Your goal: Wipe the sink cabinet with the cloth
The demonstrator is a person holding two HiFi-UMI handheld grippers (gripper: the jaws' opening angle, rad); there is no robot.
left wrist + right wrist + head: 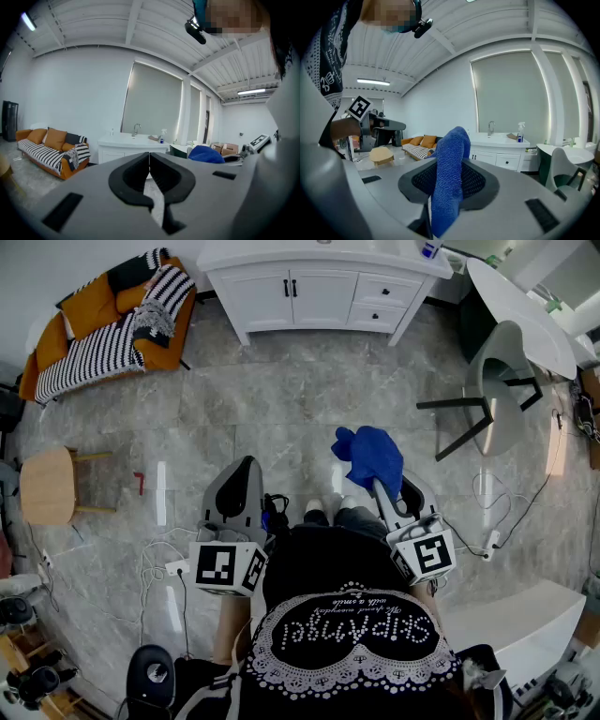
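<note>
Much of the head view is grey stone floor (281,418), and across it, well apart from us, stands the sink cabinet (319,292) against the far wall, white, doors and drawers shut, a spray bottle (429,249) on its top at the right end. An orange sofa (103,329) with striped throws sits to its left, a pale chair (497,390) to its right. We judge the step in hand to be the carry: the cloth (372,454) is picked up and the wiping is not yet begun, since nothing of ours touches the cabinet. That blue cloth is up in the air ahead of us, on the right, bunched over the tip of our right gripper (379,487); in the right gripper view the jaws are clenched on it, one fold standing up above them and a tail hanging down between. Our left gripper (149,163) is pressed closed on nothing, its jaws meeting edge to edge. Next we need to walk up to the cabinet, lay the loose bunch flat on its top or a door face, and keep the grip firm so the cloth does not slip as it drags
</note>
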